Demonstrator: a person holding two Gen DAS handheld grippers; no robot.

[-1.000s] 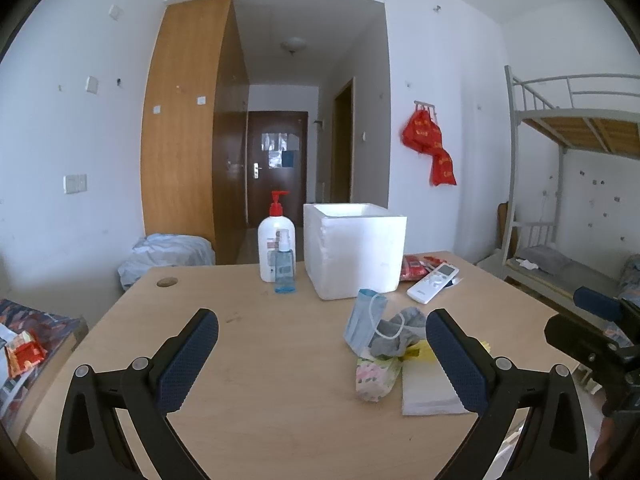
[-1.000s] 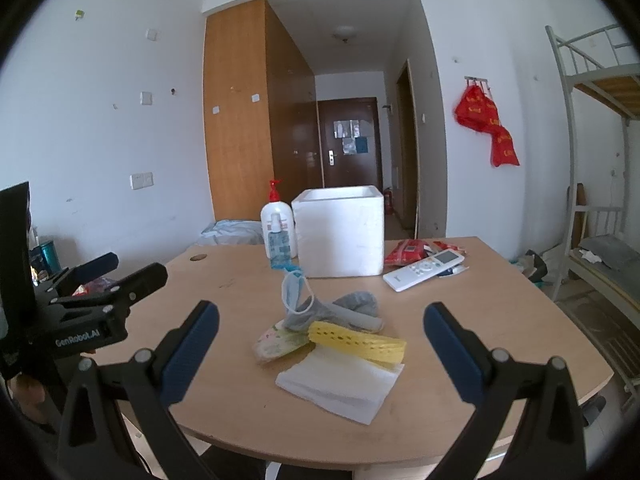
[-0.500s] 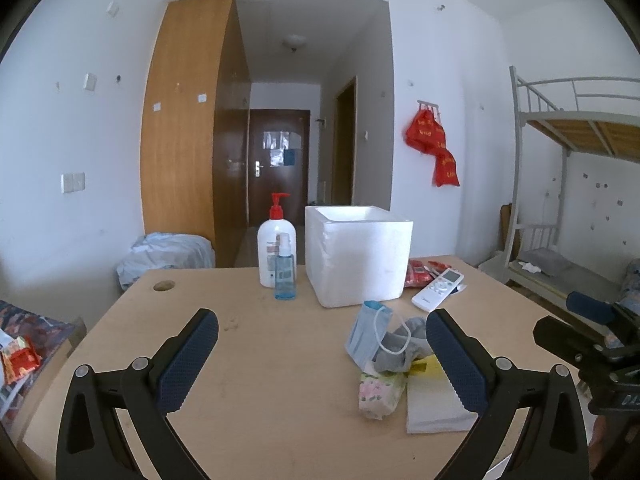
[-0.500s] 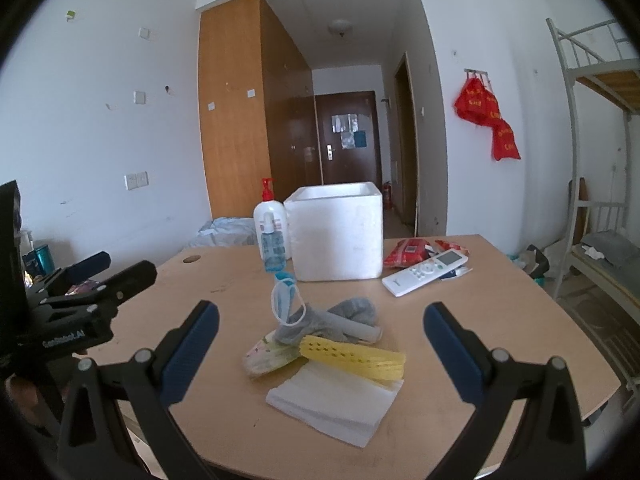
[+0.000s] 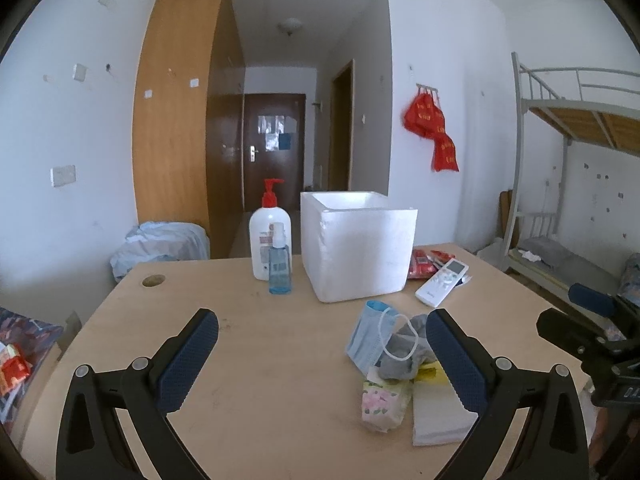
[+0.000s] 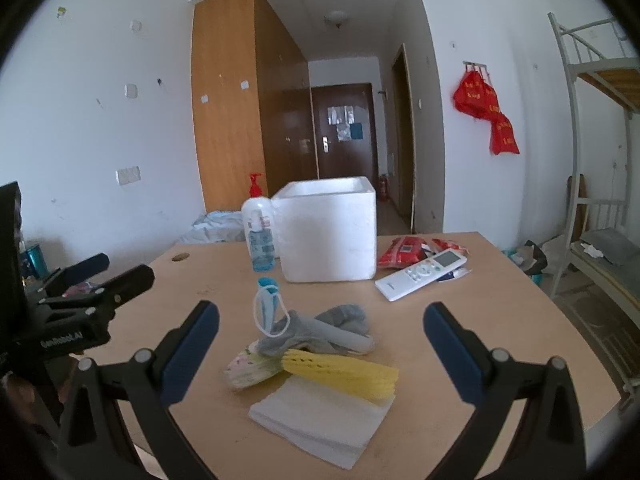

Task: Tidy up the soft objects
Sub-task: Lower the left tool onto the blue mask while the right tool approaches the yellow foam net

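Blue-padded and black-framed, the right gripper (image 6: 320, 344) hangs above the near edge of the pale wooden table (image 6: 500, 320) with its two fingers spread wide, nothing between them. The little heap of soft things sits on the table straight ahead of it, framed between the pads but below and beyond them, not touched. The left gripper (image 5: 320, 352) is likewise spread and empty; from its camera the same heap lies off to the right, partly hidden behind its right finger (image 5: 452, 356).

Counting the heap from the near side: one folded white cloth (image 6: 320, 420) lying flat, one yellow ribbed sponge (image 6: 340, 370) resting across its far edge, one floral-print pouch (image 6: 250, 368) just left of the sponge, one crumpled grey sock (image 6: 328, 328) behind them, and one blue surgical mask (image 6: 266, 308) propped on edge against the sock with its white ear loop draped over it.

Farther back stands one white foam box (image 6: 330, 232), open at the top and upright. Just left of it are two bottles: a small clear blue spray bottle (image 6: 262, 246) in front of a white pump bottle with a red top (image 5: 270, 232). To the box's right lie one white remote control (image 6: 422, 274) and, behind it, red snack packets (image 6: 402, 250) whose number I cannot make out.
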